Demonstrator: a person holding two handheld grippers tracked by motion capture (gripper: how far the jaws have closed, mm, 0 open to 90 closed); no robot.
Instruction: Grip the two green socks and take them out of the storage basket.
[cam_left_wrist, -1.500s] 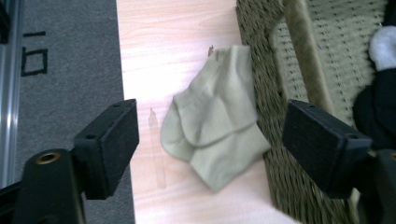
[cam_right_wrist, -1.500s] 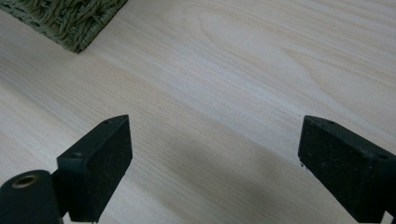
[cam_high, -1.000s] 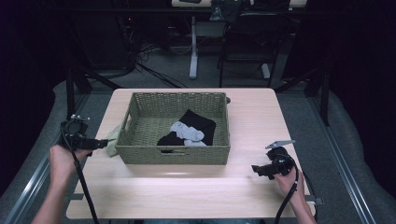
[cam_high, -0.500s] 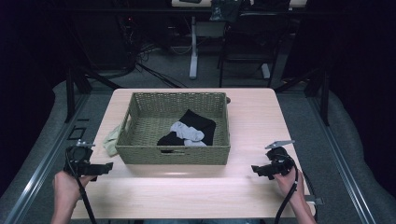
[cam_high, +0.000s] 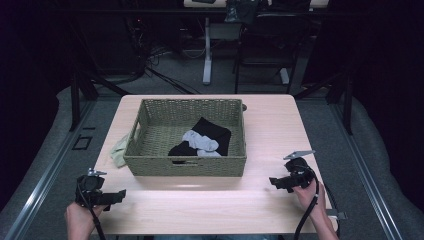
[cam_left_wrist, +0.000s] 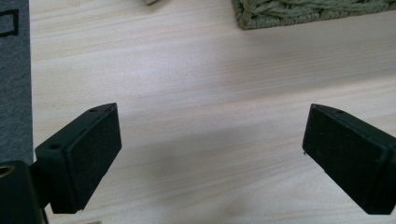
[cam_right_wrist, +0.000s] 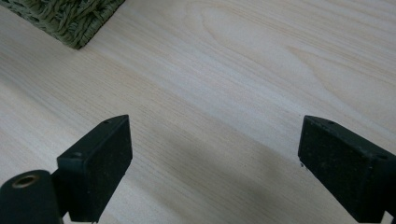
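Room: dark all around, with black stands, cables and a grey floor behind the table.
Table (cam_high: 260, 210): light wood, pale and smooth, with its bare front part between the two hands.
Basket (cam_high: 185, 165): green and woven, sitting in the middle of the table, a bit toward the far side. One corner of it peeks in at the top of each gripper view.
Black cloth (cam_high: 216, 134): lies inside the basket, toward its right side.
Grey socks (cam_high: 199, 141): lie on top of the black cloth, in the basket.
Green cloth (cam_high: 119, 151): pale green, on the table just beside the basket's left wall, outside it.
Left gripper (cam_high: 121, 195): low over the front left corner of the table, near the edge, pointing to the right. Its jaws have just been opening and now stand wide apart. Nothing is between them, just bare wood. It holds nothing.
Left hand (cam_high: 80, 220): comes in from the bottom and wraps around the back of the left gripper.
Right gripper (cam_high: 272, 181): low over the front right part of the table, pointing left toward the basket. Its jaws are wide apart too, with bare wood between them. It holds nothing.
Right hand (cam_high: 309, 196): holds the back of the right gripper, with a black cable trailing down past the wrist.
Gap: both grippers are well apart from the basket and from each other.
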